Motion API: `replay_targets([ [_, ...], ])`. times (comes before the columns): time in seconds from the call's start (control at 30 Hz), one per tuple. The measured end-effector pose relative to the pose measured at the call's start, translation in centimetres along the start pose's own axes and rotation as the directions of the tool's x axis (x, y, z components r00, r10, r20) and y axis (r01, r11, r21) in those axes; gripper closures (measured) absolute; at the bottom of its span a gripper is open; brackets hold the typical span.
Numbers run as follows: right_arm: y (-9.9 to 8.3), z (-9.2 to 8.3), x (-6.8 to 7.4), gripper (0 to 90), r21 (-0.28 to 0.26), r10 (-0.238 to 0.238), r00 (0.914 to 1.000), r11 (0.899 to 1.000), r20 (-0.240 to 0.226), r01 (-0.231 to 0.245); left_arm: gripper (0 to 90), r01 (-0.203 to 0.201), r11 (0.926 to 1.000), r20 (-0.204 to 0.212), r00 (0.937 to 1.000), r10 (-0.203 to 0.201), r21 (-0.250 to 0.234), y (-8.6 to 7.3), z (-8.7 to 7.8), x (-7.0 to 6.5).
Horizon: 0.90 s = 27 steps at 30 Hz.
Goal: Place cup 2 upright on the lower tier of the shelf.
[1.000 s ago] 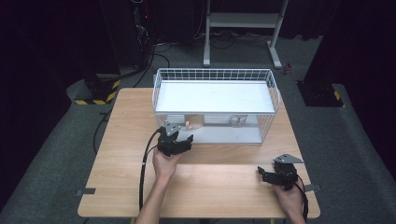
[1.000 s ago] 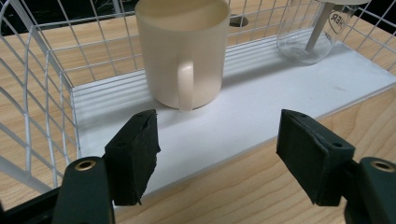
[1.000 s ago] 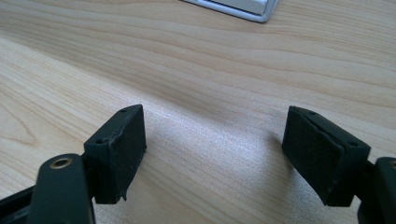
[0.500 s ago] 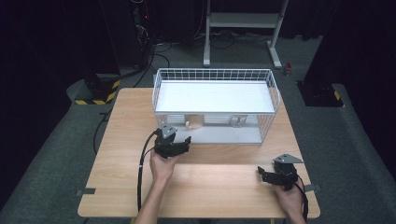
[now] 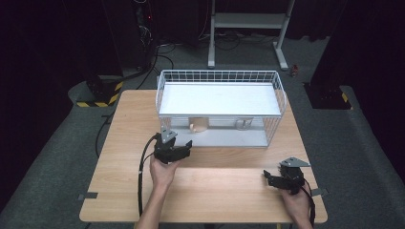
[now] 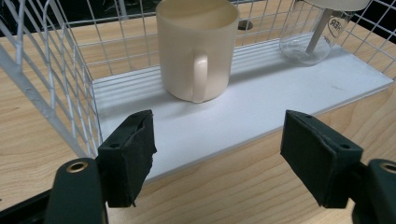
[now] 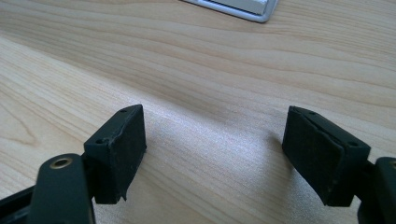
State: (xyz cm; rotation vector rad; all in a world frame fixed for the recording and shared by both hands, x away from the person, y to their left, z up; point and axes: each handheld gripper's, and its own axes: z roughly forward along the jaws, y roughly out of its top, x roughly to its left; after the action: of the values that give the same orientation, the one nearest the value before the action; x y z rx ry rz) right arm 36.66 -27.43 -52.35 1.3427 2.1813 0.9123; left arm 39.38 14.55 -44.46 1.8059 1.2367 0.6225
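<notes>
One cream mug [image 6: 196, 49] stands upright on the white floor of the wire basket [image 5: 282, 102], handle toward the left gripper [image 6: 217, 151]. One clear glass [image 6: 322, 35] stands near it, farther along. The left gripper is just outside the basket, its jaws apart and just now opening, with nothing between them. The right gripper [image 7: 233, 154] sits over the bare table [image 5: 119, 143], well apart, jaws wide and holding nothing.
</notes>
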Motion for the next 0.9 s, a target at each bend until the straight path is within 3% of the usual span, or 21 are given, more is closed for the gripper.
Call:
replay_targets([
  [0.9,0.0,0.0,0.0,21.6,0.000,0.000,1.0000,1.000,0.000,0.000,25.1,0.017,0.9998,-0.003,0.9999,-0.017,0.006,-1.2,-1.8,0.9],
])
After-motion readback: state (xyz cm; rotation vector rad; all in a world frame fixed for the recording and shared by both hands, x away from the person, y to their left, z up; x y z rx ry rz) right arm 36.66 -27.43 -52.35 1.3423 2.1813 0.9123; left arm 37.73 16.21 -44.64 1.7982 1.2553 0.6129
